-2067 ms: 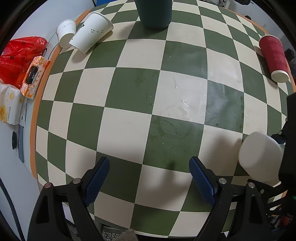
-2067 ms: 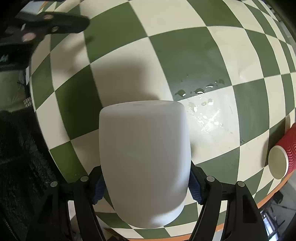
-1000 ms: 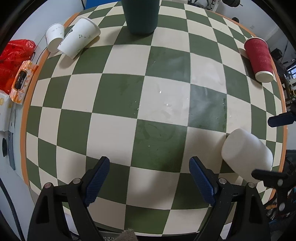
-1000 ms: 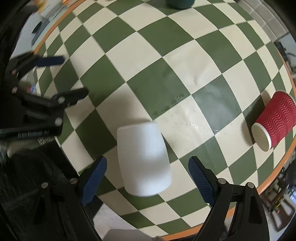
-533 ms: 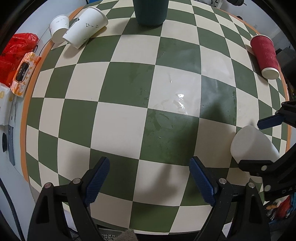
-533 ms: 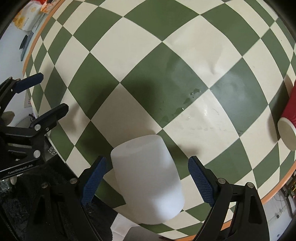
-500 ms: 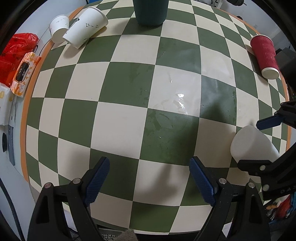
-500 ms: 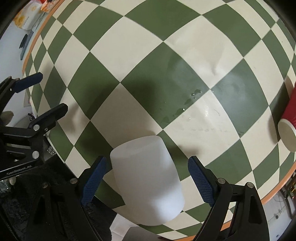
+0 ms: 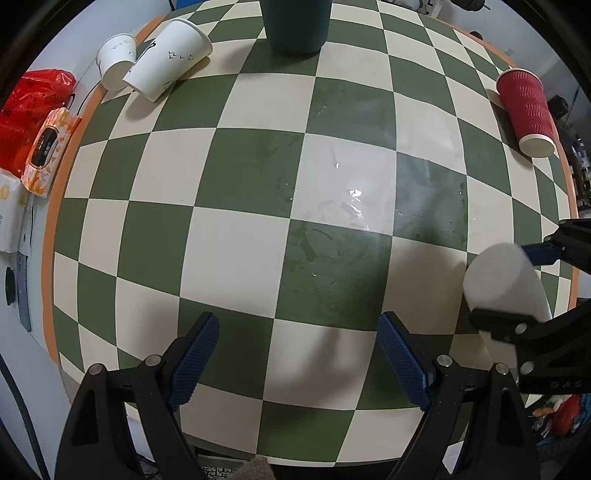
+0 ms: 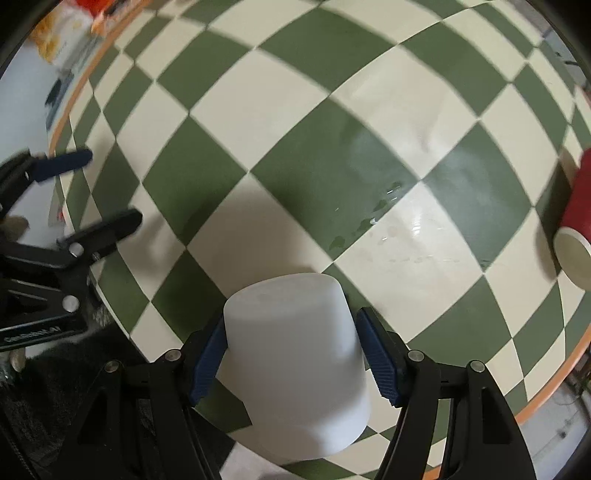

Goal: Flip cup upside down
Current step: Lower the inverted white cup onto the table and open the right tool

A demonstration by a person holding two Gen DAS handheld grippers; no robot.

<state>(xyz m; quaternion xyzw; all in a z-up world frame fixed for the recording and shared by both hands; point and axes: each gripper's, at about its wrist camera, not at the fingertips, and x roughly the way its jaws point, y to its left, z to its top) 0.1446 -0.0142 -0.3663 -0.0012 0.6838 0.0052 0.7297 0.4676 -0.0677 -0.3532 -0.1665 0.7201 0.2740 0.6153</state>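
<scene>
A plain white cup [image 10: 295,354] lies between the pads of my right gripper [image 10: 291,354], closed base pointing away from the camera, over the near edge of the checkered table [image 10: 332,110]. The blue pads press both its sides. In the left wrist view the same cup [image 9: 498,284] shows at the right edge, tilted, held by the right gripper's black fingers [image 9: 517,328]. My left gripper [image 9: 299,358] is open and empty above the table's near side. It also shows at the left of the right wrist view [image 10: 88,192].
A red ribbed cup [image 9: 526,110] lies on its side at the right edge. Two white paper cups [image 9: 166,74] lie at the far left. A dark green cup [image 9: 295,22] stands at the back. Water drops [image 9: 354,206] wet the middle. Red bag and wipes [image 9: 44,147] sit off the left.
My right gripper, open around the white cup half a second ago, has closed on its sides. The left gripper has stayed open and almost still.
</scene>
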